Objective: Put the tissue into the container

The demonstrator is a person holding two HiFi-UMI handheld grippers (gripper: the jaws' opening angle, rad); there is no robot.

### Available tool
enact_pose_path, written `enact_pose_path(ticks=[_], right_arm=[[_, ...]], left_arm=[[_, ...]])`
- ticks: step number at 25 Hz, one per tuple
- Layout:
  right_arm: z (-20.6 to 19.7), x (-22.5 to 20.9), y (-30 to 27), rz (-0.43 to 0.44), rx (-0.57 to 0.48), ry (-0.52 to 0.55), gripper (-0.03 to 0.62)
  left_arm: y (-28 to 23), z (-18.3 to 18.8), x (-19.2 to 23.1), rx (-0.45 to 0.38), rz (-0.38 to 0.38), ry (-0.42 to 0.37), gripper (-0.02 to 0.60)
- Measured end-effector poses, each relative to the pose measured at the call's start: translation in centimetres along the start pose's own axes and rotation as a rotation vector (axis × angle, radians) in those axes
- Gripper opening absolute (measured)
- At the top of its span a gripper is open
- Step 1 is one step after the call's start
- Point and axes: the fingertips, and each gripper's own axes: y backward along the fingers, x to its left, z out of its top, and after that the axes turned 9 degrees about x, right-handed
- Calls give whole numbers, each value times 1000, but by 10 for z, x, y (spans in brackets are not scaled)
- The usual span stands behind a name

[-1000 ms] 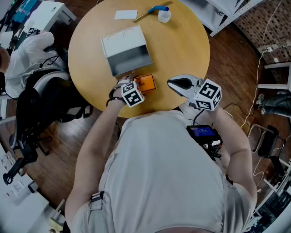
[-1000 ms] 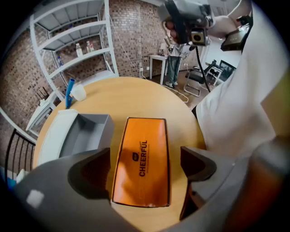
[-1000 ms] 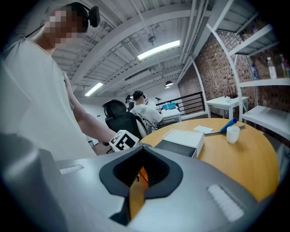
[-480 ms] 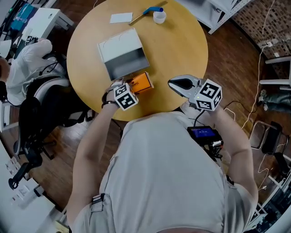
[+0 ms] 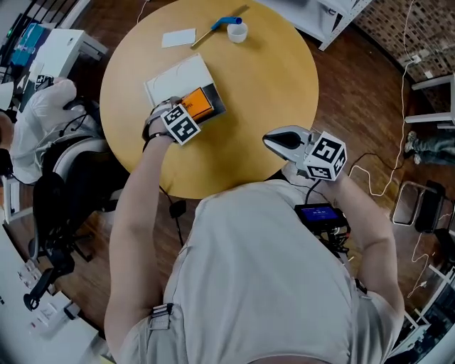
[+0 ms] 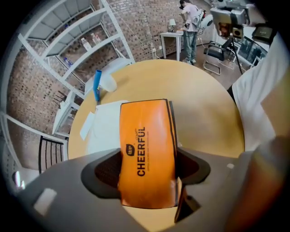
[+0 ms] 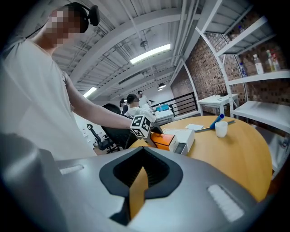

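Note:
The tissue pack [image 5: 197, 103] is orange with a dark edge. My left gripper [image 5: 189, 111] is shut on it and holds it over the open end of the white container [image 5: 170, 75] on the round wooden table [image 5: 270, 78]. In the left gripper view the pack [image 6: 147, 149] stands lengthwise between the pads of the left gripper [image 6: 147, 171], with the container's white lid [image 6: 105, 129] beneath and beyond it. My right gripper [image 5: 279, 140] hangs shut and empty over the table's near edge. The right gripper view shows the right gripper [image 7: 144, 174], the pack [image 7: 164, 139] and the container [image 7: 186, 138].
A white cup [image 5: 237, 31], a blue-handled tool [image 5: 226, 22] and a white card [image 5: 178, 37] lie at the table's far side. An office chair [image 5: 67, 160] and a seated person in white [image 5: 39, 92] are to the left of the table.
My left gripper has lifted the tissue pack from the table in front of the container and carried it away from me, over the container. The right gripper has stayed in place.

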Motion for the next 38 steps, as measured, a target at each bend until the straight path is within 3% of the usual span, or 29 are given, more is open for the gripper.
enact_pose_path(ticks=[9,13,16,19,23,26,29,32,35,38], right_arm=[[-8,-15,18,-31,-17,-41,0],[-6,-19,15,-19,-10,-35,0],[0,-18,9,-2,3,-16,0],[6,-15,-1,18,17,7,0],[16,-6,-17,50,30,38,0],[26,5,-27,82,20,62,0],[33,14,-36,101,22,89,0],[39,21,-42,99,26,119,0],[46,27,-50,80,13,151,0],[54,28,-64,71,2,168,0]], left_arm=[[-46,3,-10,92,-79,-90,383],[-35,5,-4,29,-69,-36,403],[-4,8,3,-87,-21,40,402],[40,9,7,-261,36,184,377],[94,-5,-4,-507,58,448,150],[122,-14,-31,-684,-11,618,2],[139,-18,-62,-858,-133,743,0],[156,-23,-81,-981,-173,832,0],[179,-25,-90,-1104,-192,854,0],[195,-34,-85,-1159,-172,835,0]])
